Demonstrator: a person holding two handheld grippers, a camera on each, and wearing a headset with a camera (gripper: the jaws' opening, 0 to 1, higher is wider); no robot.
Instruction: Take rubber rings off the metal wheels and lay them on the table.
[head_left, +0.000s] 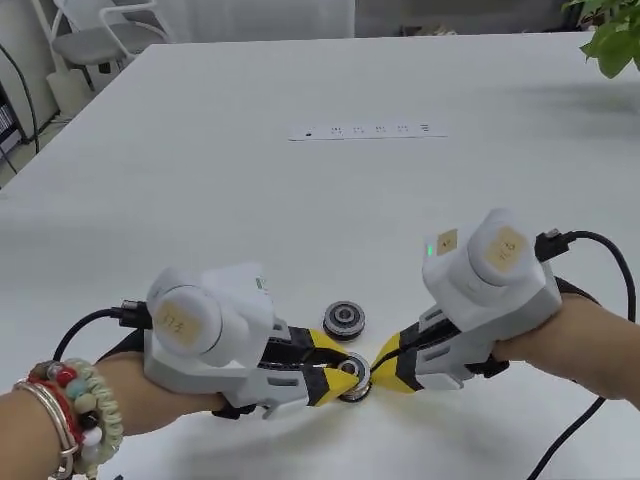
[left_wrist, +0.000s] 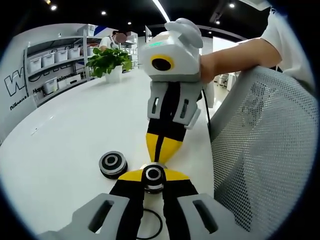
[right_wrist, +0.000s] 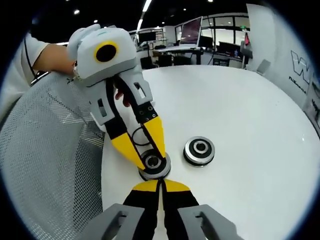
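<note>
A metal wheel (head_left: 353, 383) sits between both grippers near the table's front edge. My left gripper (head_left: 342, 375) is shut on that wheel (left_wrist: 153, 176), one yellow jaw on each side. From the opposite side my right gripper (right_wrist: 160, 184) is shut, its tips pressed against the wheel's rim (right_wrist: 154, 165); whether they pinch rubber is unclear. A second wheel (head_left: 344, 318) with a black rubber ring around it lies on the table (head_left: 300, 220) just beyond. A loose black rubber ring (left_wrist: 150, 226) lies on the table under my left gripper's jaws, partly hidden.
A white power strip (head_left: 365, 131) lies mid-table, farther back. A grey mesh chair (left_wrist: 260, 150) stands close behind the table's edge. A potted plant (head_left: 615, 40) is at the far right corner and an office chair (head_left: 100, 40) at the far left. Cables trail from both grippers.
</note>
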